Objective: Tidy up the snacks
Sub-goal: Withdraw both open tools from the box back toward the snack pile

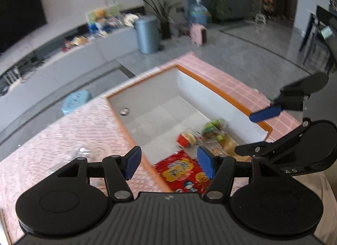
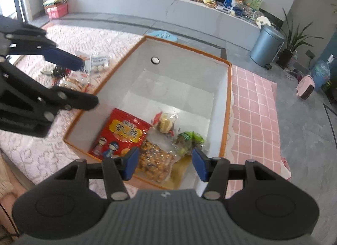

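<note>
Bin (image 2: 266, 44), plant (image 2: 294, 38), pink heater (image 2: 306, 89).

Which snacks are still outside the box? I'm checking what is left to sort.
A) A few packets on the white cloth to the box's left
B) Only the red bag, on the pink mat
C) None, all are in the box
A: in the right wrist view, a few packets lie on the white cloth left of the box, while the red bag sits inside it.
</note>
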Motion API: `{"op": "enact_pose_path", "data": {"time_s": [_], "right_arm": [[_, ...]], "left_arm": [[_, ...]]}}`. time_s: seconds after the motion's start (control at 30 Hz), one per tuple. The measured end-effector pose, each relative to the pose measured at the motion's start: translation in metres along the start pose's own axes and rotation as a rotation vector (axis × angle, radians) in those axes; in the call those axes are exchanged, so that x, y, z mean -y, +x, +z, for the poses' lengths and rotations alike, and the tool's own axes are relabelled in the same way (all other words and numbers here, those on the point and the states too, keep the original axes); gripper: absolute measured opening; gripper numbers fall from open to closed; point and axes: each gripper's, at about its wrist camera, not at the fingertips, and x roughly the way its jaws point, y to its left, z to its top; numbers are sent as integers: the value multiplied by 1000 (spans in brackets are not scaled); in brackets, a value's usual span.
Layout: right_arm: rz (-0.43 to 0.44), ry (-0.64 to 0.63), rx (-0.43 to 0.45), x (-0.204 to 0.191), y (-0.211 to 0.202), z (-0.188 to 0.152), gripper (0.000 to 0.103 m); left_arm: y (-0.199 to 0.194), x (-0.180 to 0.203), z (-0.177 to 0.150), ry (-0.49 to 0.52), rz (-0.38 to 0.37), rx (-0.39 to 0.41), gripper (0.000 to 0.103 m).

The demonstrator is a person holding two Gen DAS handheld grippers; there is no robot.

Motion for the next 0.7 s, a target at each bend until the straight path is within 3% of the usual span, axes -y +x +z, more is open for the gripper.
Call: {"op": "enact_pose_path", "data": {"time_s": [0.2, 0.43, 0.57, 0.7], "right_arm": [[-31, 112, 82, -25, -19, -3, 55], [-63, 236, 193, -65, -33, -9, 55], [-66, 255, 242, -95, -32, -12, 55], [-68, 177, 289, -129, -27, -16, 55]], "left_arm": [[-39, -27, -26, -119, 87, 86, 72], [-62, -61, -62, -256, 195, 127, 72], [-67, -84, -88, -352, 242, 97, 71], [-68, -104, -113, -416, 252, 66, 66]]}}
